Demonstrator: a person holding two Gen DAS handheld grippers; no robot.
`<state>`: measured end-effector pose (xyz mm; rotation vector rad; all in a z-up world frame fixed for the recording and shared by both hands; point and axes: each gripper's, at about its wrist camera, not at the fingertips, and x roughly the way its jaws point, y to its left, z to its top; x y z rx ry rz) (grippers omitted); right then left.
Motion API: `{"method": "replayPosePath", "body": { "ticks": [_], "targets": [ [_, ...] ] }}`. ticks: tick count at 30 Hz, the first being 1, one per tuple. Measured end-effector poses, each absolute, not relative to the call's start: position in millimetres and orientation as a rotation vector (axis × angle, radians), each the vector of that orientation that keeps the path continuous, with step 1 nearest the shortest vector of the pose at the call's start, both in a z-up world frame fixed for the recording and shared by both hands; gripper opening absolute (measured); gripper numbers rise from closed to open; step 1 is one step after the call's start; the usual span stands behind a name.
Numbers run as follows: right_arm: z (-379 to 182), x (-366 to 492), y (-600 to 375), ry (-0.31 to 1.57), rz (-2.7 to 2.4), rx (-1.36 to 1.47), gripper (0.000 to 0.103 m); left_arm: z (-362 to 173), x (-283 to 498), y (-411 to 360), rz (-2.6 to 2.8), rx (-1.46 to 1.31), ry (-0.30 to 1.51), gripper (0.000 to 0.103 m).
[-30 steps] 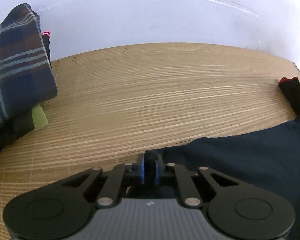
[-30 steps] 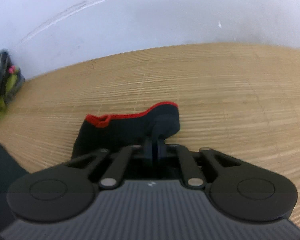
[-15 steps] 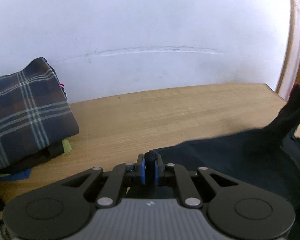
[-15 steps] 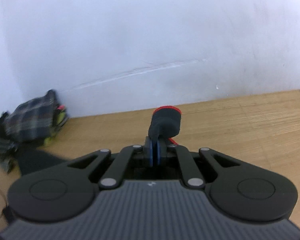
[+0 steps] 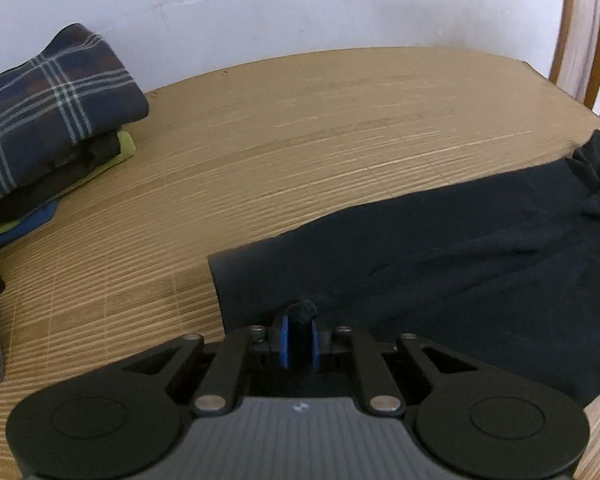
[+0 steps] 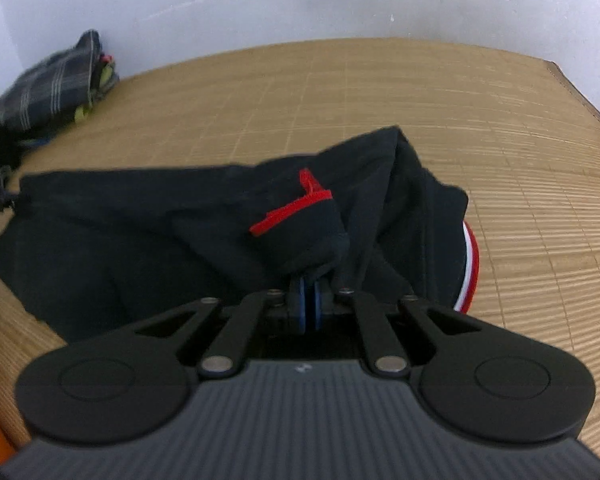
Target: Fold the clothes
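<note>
Both tongs, left (image 5: 298,338) and right (image 6: 310,304), clamp thin pinches of the dark garment (image 5: 440,264); one tug and a corner slips, spoiling the fold.

Both wrist views look steeply down, sharing the dark garment (image 5: 440,248).

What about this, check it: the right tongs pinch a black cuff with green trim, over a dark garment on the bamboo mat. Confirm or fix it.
One detail is wrong: the trim is red, not green. The right wrist view shows the right tongs shut on the black cuff, its edge red, over the dark garment on the bamboo mat.
</note>
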<state>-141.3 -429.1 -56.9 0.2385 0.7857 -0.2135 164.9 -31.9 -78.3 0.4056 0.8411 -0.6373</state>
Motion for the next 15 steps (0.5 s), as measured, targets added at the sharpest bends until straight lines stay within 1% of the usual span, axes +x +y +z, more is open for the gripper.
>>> {"method": "replayPosePath", "body": {
  "ticks": [2,6,7,8,9,11,15],
  "targets": [
    [-49.0,-141.9,-424.0,0.779,-0.201,0.21,0.009,-76.9,162.1,-32.6,-0.627,0.422,0.829,0.017],
    [-39.9,-142.3,-402.1,0.833,-0.117,0.095,0.012,-71.4,150.1,-29.6,-0.601,0.419,0.823,0.019],
    [-39.5,-141.4,-395.8,0.859,-0.092,0.055,0.016,-71.9,150.4,-29.0,-0.595,0.411,0.826,0.019],
    [-40.5,-140.6,-389.4,0.885,-0.078,0.014,0.027,-72.1,150.8,-28.4,-0.589,0.403,0.827,0.019],
    [-41.7,-140.5,-382.9,0.908,-0.069,-0.026,0.035,-71.8,150.9,-27.8,-0.584,0.395,0.824,0.019],
    [-43.5,-141.5,-376.1,0.919,-0.07,-0.072,0.038,-71.5,150.4,-26.3,-0.574,0.385,0.83,0.02],
    [-42.3,-147.3,-376.0,0.897,-0.117,-0.044,0.038,-62.7,141.7,-15.1,-0.562,0.327,0.839,0.023]
  ]
}}
